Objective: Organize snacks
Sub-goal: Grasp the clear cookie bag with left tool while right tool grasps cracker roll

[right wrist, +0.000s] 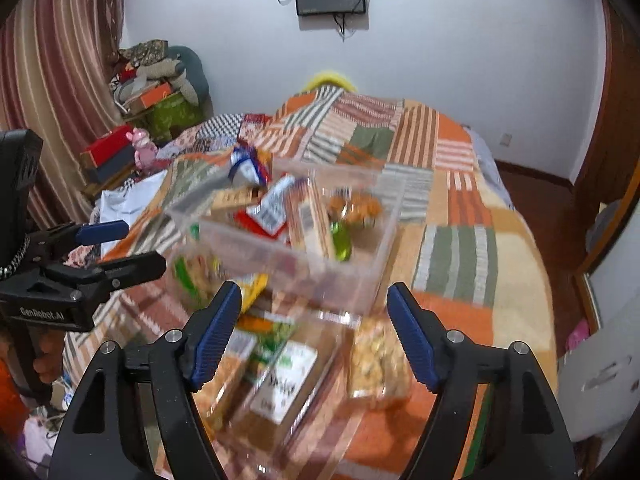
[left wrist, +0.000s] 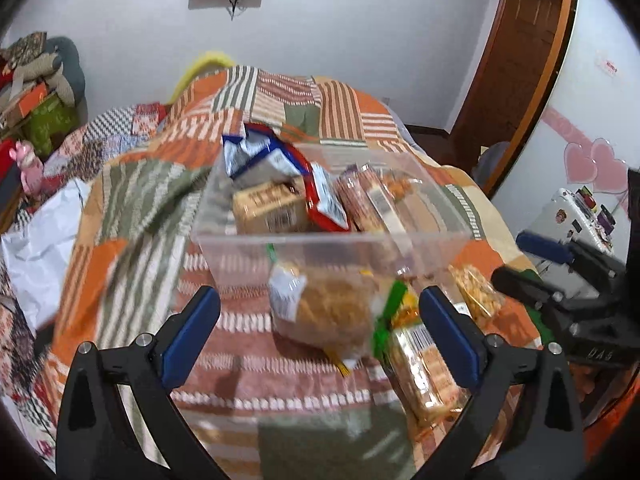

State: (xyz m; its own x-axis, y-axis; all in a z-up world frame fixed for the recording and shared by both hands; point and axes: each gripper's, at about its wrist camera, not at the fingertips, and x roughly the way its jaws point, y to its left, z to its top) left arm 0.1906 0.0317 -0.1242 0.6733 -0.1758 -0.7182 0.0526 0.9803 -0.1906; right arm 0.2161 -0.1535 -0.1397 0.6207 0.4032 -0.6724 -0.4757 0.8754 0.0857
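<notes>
A clear plastic bin [left wrist: 240, 236] stands on the patchwork bed and holds several snack packs: a blue-and-white bag [left wrist: 256, 156], a tan box [left wrist: 270, 210], a red pack and biscuit sleeves. The bin also shows in the right wrist view [right wrist: 360, 280]. My left gripper [left wrist: 320, 338] is open and empty above a brown snack bag [left wrist: 332, 312] in front of the bin. My right gripper [right wrist: 314, 334] is open and empty over a labelled pack [right wrist: 284, 376] and a bag of nuts [right wrist: 376, 360]. The right gripper also shows in the left wrist view [left wrist: 532, 262].
The bed's patchwork quilt [left wrist: 140, 200] falls away at the front and right edges. White crumpled paper [left wrist: 36, 256] lies at the left. Boxes and a pink toy [right wrist: 142, 148] are piled by the curtain. A wooden door [left wrist: 516, 52] stands at the right.
</notes>
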